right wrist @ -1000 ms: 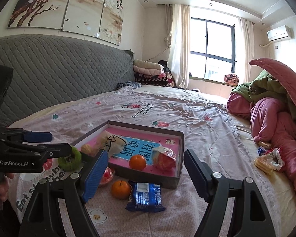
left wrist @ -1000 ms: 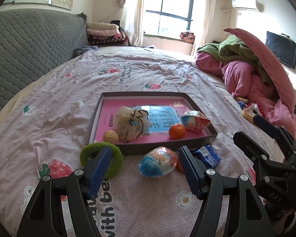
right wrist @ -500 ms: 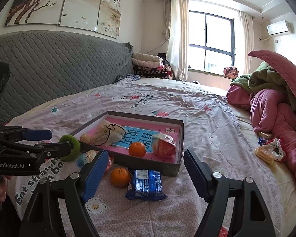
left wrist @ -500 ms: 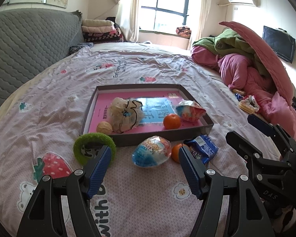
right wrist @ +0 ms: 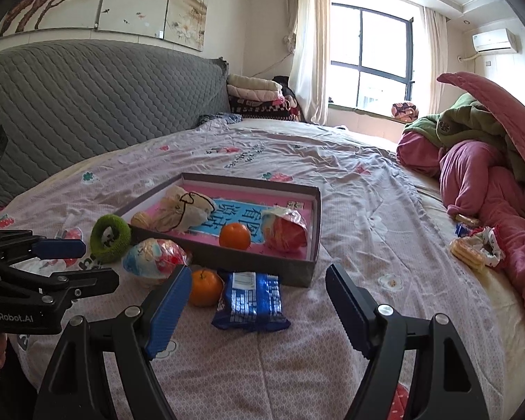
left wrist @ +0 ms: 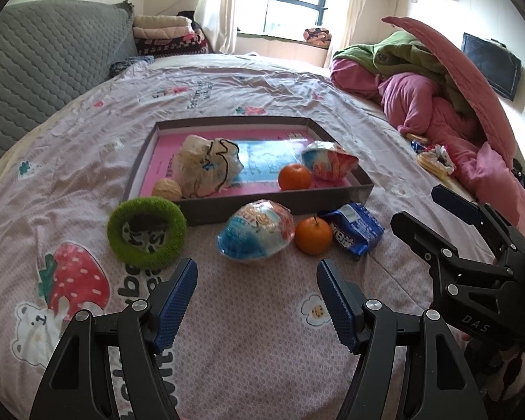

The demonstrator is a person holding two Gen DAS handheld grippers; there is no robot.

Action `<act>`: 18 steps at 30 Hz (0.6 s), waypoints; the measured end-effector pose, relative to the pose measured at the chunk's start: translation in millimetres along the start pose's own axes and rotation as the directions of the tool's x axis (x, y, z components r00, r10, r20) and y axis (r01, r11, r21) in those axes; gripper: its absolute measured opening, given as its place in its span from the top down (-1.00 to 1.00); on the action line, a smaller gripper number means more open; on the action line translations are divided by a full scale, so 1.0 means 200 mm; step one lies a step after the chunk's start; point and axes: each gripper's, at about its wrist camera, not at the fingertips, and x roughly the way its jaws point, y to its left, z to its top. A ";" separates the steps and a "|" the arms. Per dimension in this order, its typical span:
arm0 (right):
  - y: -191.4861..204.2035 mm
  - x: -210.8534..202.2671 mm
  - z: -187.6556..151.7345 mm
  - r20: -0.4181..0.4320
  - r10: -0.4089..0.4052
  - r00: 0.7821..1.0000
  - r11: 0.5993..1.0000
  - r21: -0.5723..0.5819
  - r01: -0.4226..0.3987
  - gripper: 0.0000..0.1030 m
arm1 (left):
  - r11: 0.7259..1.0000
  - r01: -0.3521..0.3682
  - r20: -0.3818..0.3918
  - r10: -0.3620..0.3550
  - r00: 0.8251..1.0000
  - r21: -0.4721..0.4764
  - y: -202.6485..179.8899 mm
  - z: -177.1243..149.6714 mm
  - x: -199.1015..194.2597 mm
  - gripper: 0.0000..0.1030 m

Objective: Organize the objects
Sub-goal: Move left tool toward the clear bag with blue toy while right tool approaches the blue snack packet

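Note:
A grey tray (left wrist: 280, 206) with a pink book on its floor lies on the bed. In it are a walnut (left wrist: 167, 188), a cloth pouch (left wrist: 208, 165), an orange (left wrist: 294, 176) and a snack bag (left wrist: 329, 160). In front of it lie a green ring (left wrist: 147, 232), a blue-and-white snack bag (left wrist: 257, 234), a second orange (left wrist: 313, 235) and a blue packet (left wrist: 355, 228). My left gripper (left wrist: 257, 283) is open and empty, short of the blue-and-white bag. My right gripper (right wrist: 259, 295) is open and empty, with the blue packet (right wrist: 252, 301) between its fingers' line.
The bed sheet (left wrist: 262, 332) is pink with prints. A grey headboard (right wrist: 87, 105) runs along the left. A heap of pink and green quilts (right wrist: 483, 161) lies at the right, with snack wrappers (right wrist: 476, 245) beside it. Folded blankets (right wrist: 255, 96) sit near the window.
Both grippers have drawn back and lowered, so the tray and loose items sit higher in view and farther from the fingertips. Both stay open. Nothing on the bed moved.

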 end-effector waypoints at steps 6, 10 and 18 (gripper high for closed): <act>0.01 0.02 -0.03 -0.032 0.000 0.999 1.000 -0.003 0.000 -0.52 | 1.000 0.003 -0.009 -0.003 1.000 0.004 0.00 -0.02 0.01 -0.40; 0.02 0.03 -0.05 -0.051 -0.003 0.999 1.000 -0.010 0.002 -0.52 | 1.000 0.010 -0.025 -0.010 1.000 -0.002 0.00 -0.03 0.03 -0.40; 0.02 0.05 -0.09 -0.090 -0.011 0.996 1.000 -0.009 0.010 -0.52 | 1.000 0.023 -0.068 -0.023 0.997 0.005 -0.02 -0.07 0.08 -0.40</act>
